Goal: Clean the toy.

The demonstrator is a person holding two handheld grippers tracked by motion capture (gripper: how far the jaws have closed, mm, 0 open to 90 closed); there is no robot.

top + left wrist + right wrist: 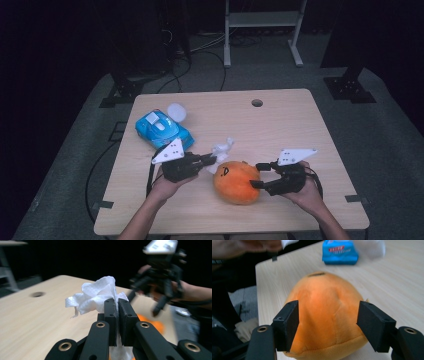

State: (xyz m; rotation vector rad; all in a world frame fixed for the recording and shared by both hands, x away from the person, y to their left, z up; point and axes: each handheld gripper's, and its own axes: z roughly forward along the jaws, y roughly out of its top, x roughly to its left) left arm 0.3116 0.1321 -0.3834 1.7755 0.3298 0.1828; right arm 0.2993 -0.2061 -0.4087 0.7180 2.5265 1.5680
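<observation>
High view showed the left gripper (212, 159) clamped on a white tissue (222, 148), the right gripper (256, 175) spread around the orange plush (236, 182); wiping it seemed next.

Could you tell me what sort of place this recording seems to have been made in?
Probably a lab or studio set up for recording. A small wooden table stands alone on grey carpet in a dark room, with cables trailing over the floor and stand bases and a white metal frame around it.

A blue tissue pack (162, 129) and white lid (176, 112) lie on the wooden table (285, 130).
</observation>
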